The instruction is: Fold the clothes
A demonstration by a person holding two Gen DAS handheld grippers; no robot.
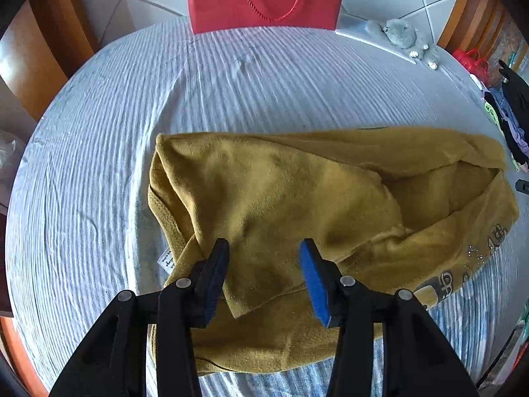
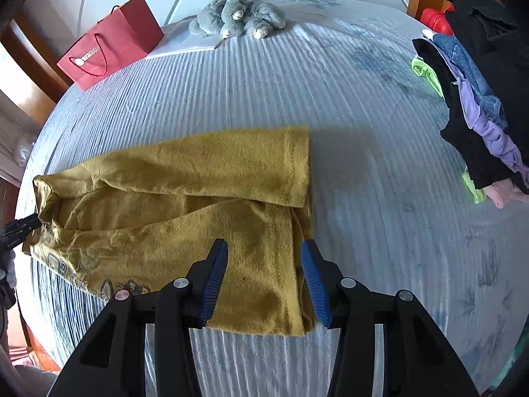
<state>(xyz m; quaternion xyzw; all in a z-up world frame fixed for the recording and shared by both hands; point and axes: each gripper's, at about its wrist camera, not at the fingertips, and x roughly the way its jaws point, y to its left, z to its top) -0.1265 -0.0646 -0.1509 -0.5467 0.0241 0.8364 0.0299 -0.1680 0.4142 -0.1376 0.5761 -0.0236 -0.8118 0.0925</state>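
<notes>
Hovering with jaws parted and empty, left gripper (image 1: pixel 264 276) and right gripper (image 2: pixel 264 278) could rumple the folded mustard sweater (image 1: pixel 297 205) on the bed (image 1: pixel 99 132) if they snag loose edges.

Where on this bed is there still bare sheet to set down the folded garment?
Bare striped sheet lies between the mustard garment and the clothes pile, and between the garment and the red gift bag and grey plush toy. The pile's side is crowded.
</notes>
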